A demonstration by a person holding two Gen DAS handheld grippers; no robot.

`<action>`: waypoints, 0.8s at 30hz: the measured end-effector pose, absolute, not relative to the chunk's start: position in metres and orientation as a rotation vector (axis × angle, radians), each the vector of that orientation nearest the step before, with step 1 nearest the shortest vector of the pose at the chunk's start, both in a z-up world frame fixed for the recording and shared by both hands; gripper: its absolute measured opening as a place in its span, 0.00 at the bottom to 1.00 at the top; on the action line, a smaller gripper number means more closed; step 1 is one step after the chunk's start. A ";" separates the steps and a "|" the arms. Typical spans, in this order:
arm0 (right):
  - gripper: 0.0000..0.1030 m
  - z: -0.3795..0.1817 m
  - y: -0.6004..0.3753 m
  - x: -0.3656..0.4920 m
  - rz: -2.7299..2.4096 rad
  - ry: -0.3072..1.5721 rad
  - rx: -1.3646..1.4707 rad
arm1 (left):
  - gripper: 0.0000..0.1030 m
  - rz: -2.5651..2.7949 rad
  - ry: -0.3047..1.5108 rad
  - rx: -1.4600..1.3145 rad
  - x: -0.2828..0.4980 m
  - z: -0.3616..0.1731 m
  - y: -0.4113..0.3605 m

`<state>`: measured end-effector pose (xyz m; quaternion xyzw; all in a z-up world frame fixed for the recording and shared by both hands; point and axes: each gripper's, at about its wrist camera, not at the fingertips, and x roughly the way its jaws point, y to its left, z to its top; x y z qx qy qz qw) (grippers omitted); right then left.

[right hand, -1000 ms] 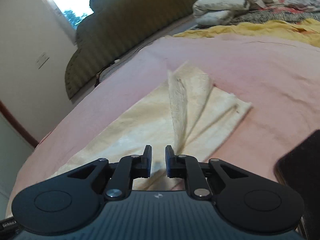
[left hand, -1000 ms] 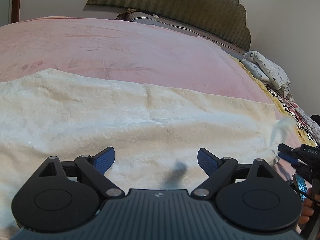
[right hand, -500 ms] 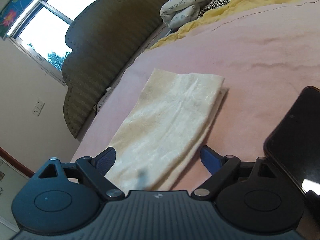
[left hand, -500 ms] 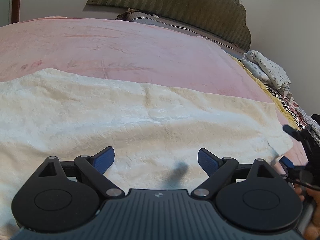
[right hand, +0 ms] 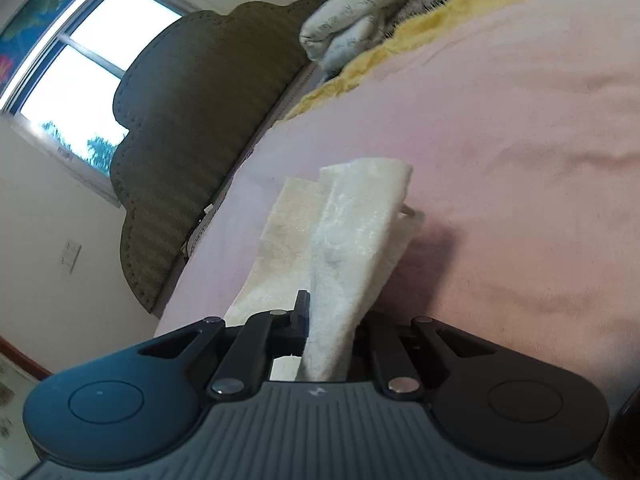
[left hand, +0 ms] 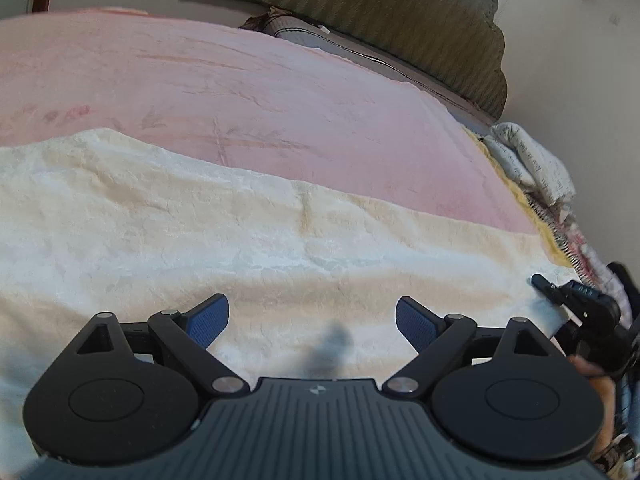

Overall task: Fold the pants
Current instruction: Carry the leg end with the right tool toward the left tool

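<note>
The cream pants (left hand: 240, 240) lie spread flat across the pink bed cover (left hand: 280, 92). My left gripper (left hand: 312, 318) is open and empty, hovering low over the near edge of the pants. In the right wrist view my right gripper (right hand: 330, 320) is shut on the near end of the pants (right hand: 352, 232), and that end is lifted off the bed. The right gripper also shows in the left wrist view (left hand: 560, 292), at the right-hand end of the pants.
An olive padded headboard (left hand: 360, 4) stands at the far end of the bed. A pile of folded bedding (right hand: 352, 24) and a yellow blanket (right hand: 440, 8) lie at the bed's side. A window (right hand: 68, 80) is on the wall.
My right gripper let go of the pants end and opened, then closed on it again and lifted it. My left gripper stayed open and hardly moved.
</note>
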<state>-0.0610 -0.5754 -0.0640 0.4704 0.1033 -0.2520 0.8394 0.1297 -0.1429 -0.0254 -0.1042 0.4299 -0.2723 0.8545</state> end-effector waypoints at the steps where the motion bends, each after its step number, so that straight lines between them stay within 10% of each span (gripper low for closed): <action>1: 0.07 -0.055 -0.569 -0.059 -0.524 0.224 0.925 | 0.89 -0.588 0.920 -0.269 0.134 -0.026 -0.141; 11: 0.07 0.033 -0.434 -0.039 -0.217 0.252 0.193 | 0.99 -0.881 0.955 -0.821 0.148 -0.028 -0.126; 24: 0.08 0.003 -0.285 -0.038 0.046 0.321 -0.374 | 1.00 -0.816 0.996 -0.875 0.160 -0.045 -0.117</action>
